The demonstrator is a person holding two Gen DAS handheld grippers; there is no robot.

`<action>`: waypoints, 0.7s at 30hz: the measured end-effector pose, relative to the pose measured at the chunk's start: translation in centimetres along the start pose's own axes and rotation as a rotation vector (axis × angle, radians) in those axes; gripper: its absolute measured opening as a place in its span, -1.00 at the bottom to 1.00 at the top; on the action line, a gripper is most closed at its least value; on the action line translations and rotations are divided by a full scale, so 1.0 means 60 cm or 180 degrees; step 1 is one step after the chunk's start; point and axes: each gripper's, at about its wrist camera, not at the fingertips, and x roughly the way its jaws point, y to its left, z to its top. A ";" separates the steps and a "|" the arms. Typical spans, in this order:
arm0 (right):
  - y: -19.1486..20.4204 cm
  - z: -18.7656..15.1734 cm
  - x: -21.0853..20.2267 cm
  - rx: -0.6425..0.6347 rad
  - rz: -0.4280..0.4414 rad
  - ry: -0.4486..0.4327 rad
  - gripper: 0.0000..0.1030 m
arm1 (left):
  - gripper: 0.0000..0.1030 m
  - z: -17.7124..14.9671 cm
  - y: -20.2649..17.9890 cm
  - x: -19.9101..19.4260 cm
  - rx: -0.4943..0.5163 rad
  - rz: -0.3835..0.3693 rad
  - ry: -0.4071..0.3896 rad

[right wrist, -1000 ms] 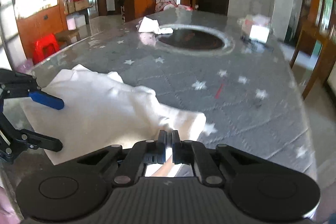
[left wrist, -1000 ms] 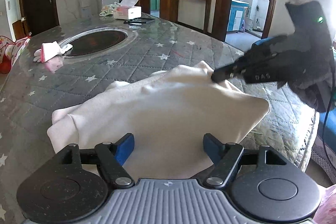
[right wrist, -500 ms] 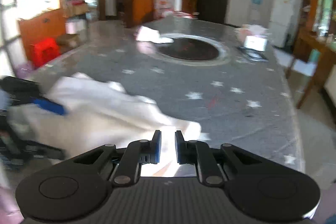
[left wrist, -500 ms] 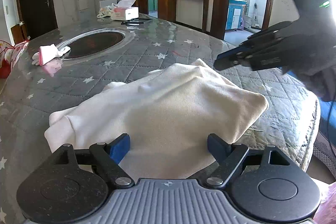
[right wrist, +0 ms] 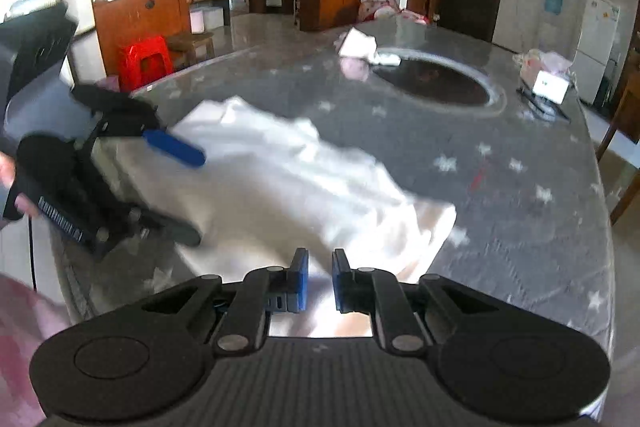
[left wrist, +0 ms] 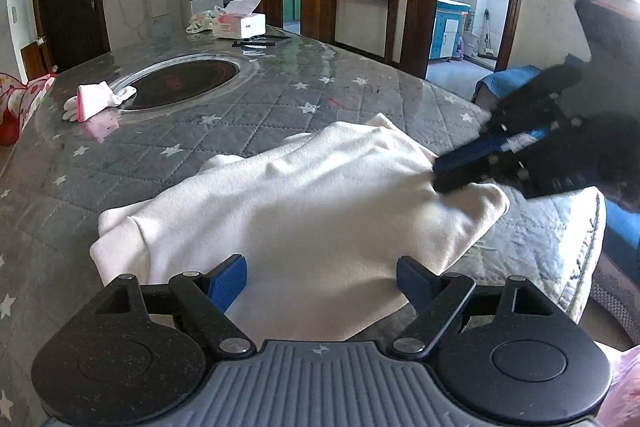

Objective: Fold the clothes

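A cream garment [left wrist: 300, 211] lies loosely folded on the grey star-quilted table [left wrist: 240, 123], near its front right edge. My left gripper [left wrist: 320, 267] is wide open, its blue pads spread over the garment's near hem with nothing between them. My right gripper [left wrist: 440, 179] comes in from the right, its tips touching the cloth's right side. In the right wrist view the garment [right wrist: 300, 179] is blurred. There, my right gripper [right wrist: 320, 255] stands narrowly open just above the cloth, and the left gripper [right wrist: 196, 199] is at the left.
A pink and white glove [left wrist: 94, 101] lies beside the dark round inset [left wrist: 180, 85] in the table's middle. A tissue box [left wrist: 238, 23] stands at the far end. The table edge [left wrist: 580, 247] drops off at the right. A red stool [right wrist: 146, 61] stands beyond it.
My right gripper opened and let go of the garment's far corner, lifted off, then came down lower on its right side. The left gripper stayed open and barely moved.
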 end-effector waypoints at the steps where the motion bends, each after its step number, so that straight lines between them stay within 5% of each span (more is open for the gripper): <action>1: -0.004 0.008 0.001 0.0016 -0.0006 -0.0028 -0.79 | 0.64 0.002 0.002 -0.003 -0.0027 -0.0008 -0.0012; 9: -0.024 0.079 0.077 0.0128 0.0052 -0.0122 -0.79 | 0.64 0.013 0.045 -0.007 -0.0289 0.0081 -0.0045; 15: -0.050 0.077 0.147 0.0324 -0.0046 0.0045 -0.83 | 0.64 0.011 0.070 -0.002 -0.0419 0.0088 -0.0020; 21: -0.044 0.084 0.120 0.0324 -0.0040 -0.0043 -0.77 | 0.63 0.020 0.081 -0.011 -0.0478 0.0061 -0.0098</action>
